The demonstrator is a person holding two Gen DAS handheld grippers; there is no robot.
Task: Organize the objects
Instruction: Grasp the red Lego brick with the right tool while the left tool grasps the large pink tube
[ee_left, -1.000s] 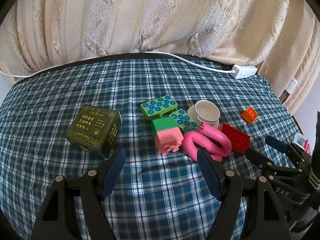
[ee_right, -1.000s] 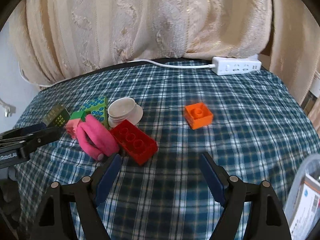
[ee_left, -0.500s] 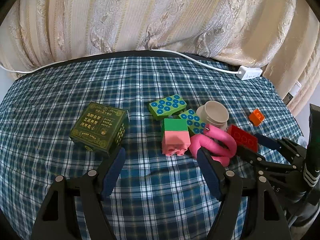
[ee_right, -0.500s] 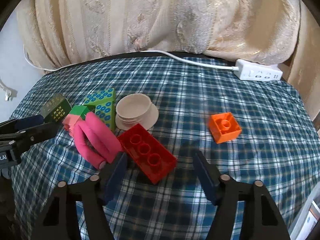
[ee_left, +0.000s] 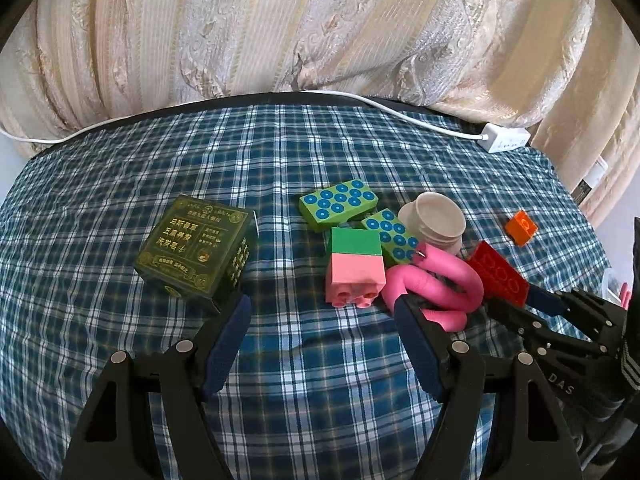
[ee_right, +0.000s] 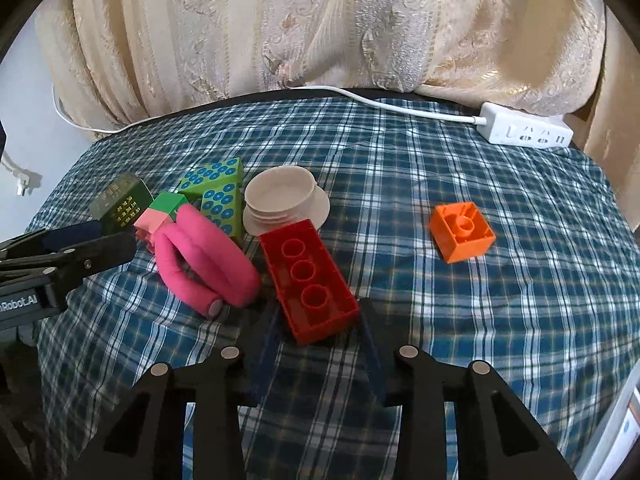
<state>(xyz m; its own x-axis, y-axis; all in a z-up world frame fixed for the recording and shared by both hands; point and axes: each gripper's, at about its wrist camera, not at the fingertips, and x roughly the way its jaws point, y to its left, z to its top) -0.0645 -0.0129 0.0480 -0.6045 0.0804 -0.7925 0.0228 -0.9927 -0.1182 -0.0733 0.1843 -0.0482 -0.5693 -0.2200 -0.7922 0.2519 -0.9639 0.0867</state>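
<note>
Tongs in my right hand [ee_right: 320,330] have just been closing, and their blue pads now clamp the near end of the long red plastic building brick [ee_right: 307,278], which lies studs-hollow side up on the blue checked tablecloth [ee_right: 460,320]. My left tongs [ee_left: 322,330] hang released, jaws apart over bare cloth, with nothing between them; the right-hand pad sits just beside the bent pink foam roller [ee_left: 434,286].

That roller touches the red brick on one side and a pink-and-green stacked block [ee_left: 355,270] on the other. Behind them lie two green blocks with blue dots [ee_left: 339,204], one leaning on the other, and a cream plastic lid [ee_right: 285,200] just behind the brick's far end. A dark green printed box [ee_left: 196,250] stands well to the left. A small orange brick [ee_right: 462,232] lies apart to the right, and a white power strip [ee_right: 526,136] rests at the table's far edge before cream curtains [ee_right: 320,24].
</note>
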